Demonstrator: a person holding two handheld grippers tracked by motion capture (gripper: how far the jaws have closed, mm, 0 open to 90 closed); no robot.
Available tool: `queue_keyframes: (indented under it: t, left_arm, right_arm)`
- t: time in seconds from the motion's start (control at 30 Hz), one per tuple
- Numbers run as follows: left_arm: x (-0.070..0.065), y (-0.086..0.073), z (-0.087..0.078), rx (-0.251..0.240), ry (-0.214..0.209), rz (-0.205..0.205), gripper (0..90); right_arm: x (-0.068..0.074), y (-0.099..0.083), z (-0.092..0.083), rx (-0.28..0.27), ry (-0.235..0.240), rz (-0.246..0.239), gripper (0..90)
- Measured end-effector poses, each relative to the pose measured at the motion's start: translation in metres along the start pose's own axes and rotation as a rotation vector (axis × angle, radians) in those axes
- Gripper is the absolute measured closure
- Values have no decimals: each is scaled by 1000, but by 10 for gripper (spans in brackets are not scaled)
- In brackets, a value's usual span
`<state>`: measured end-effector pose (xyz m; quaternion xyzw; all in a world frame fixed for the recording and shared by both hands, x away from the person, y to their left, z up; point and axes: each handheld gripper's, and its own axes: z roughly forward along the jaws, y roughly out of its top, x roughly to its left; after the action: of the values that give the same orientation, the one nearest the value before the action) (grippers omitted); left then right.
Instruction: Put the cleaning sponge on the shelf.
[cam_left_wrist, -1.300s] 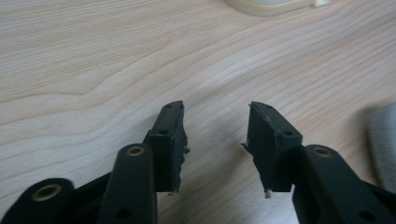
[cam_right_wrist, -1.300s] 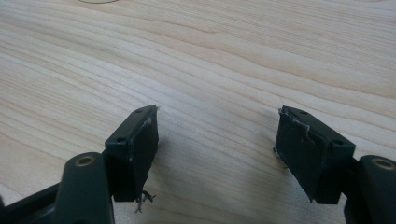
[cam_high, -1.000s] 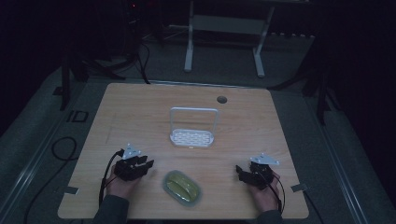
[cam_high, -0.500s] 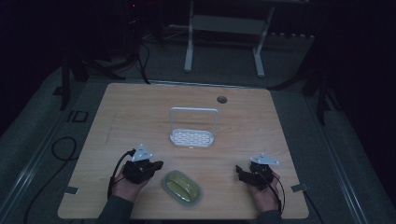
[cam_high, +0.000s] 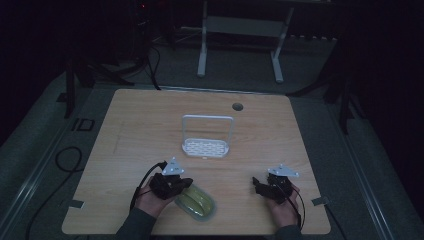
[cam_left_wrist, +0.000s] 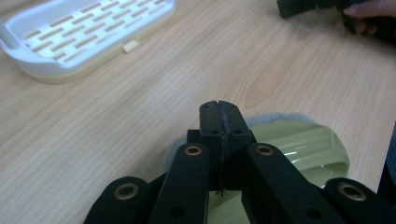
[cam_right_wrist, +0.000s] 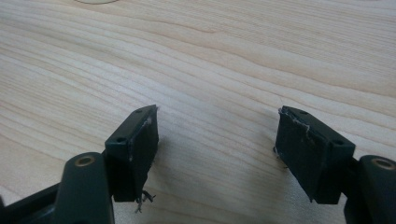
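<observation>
Hovering at the near left of the pale wood-grain desk (cam_high: 130, 125), my left hand-held gripper (cam_left_wrist: 219, 112) has just clamped its black jaws together on nothing, over the glossy yellow-green ribbed oval dish (cam_left_wrist: 303, 149). My right hand-held gripper (cam_right_wrist: 217, 135) gapes wide over bare desk.

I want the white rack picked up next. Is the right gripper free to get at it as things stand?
Probably yes. The right gripper is open with nothing between its jaws, and only bare table lies between it and the white rack; it would need to travel forward and left.
</observation>
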<state>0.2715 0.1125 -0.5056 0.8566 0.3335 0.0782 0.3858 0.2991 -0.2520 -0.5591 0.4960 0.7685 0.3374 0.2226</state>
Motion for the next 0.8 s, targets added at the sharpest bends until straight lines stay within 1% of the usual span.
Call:
queue_keyframes:
  t: [0.17,0.3,0.37,0.5,0.57,0.63,0.7,0.77,0.8]
  left_arm:
    - [-1,-1,0,12,-5,5,898]
    - [-4,-6,-7,26,13,11,898]
    - [-4,-10,-10,33,16,4,898]
    - [-8,-18,-16,52,23,4,897]
    - [-9,-20,-18,59,22,8,897]
    - [-12,-22,-20,67,22,20,897]
    - [-14,-20,-23,49,5,21,896]
    - [-18,-15,-26,30,-6,38,896]
    - [-20,-11,-27,22,-18,46,896]
  right_arm:
    - [0,0,0,0,0,-1,294]
    - [0,0,0,0,-1,0,294]
    - [0,0,0,1,-1,1,294]
    - [0,0,0,0,-2,0,294]
    - [0,0,0,0,-2,1,294]
    - [0,0,0,0,-3,1,294]
    - [0,0,0,0,-2,1,294]
    - [0,0,0,0,-2,1,294]
    - [0,0,0,0,-3,1,294]
